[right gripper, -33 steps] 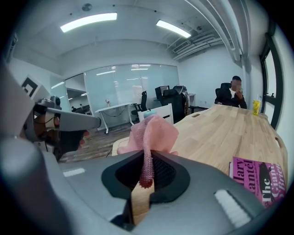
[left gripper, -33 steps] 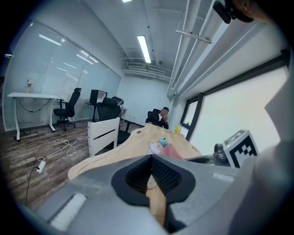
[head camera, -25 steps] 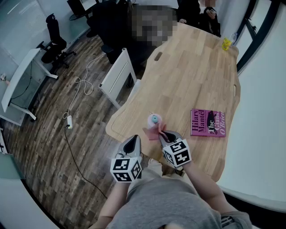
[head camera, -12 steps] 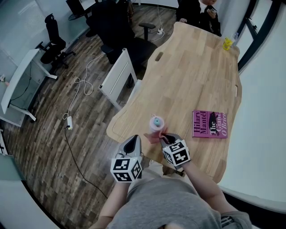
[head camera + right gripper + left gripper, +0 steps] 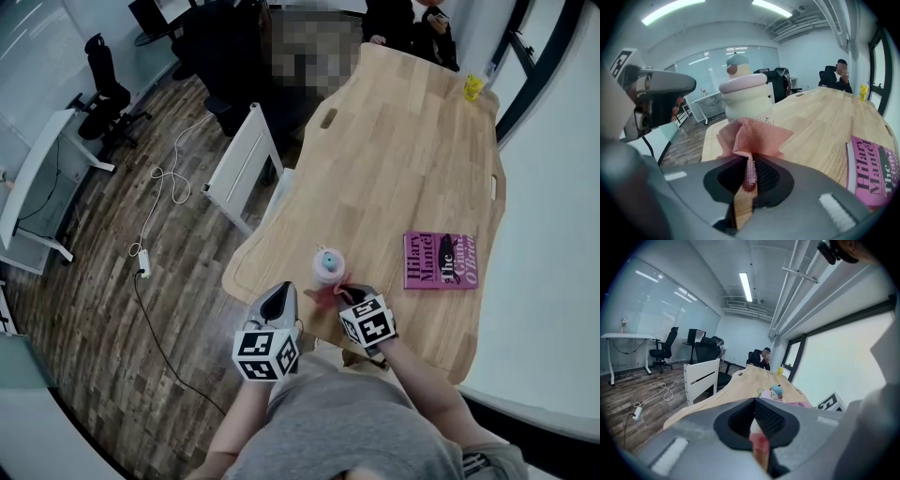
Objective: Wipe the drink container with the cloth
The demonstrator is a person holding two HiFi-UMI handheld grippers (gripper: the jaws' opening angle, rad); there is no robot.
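The right tongs are pressed shut on a pink cloth, pinching one fold so that the rest bunches out beyond the tips. The bunch sits low at the near side of the bottle; whether it touches I cannot tell. The bottle stands upright on the worktop, close to its near left edge. It has a pale body, a pink lid and a small blue-capped figure on top. The left tongs are pressed together with nothing between the tips. They hang just left of the right tongs at the near edge, apart from the bottle. Right of the bottle a pink book lies flat. A white chair stands left of the worktop, and a small yellow thing sits at the far end.
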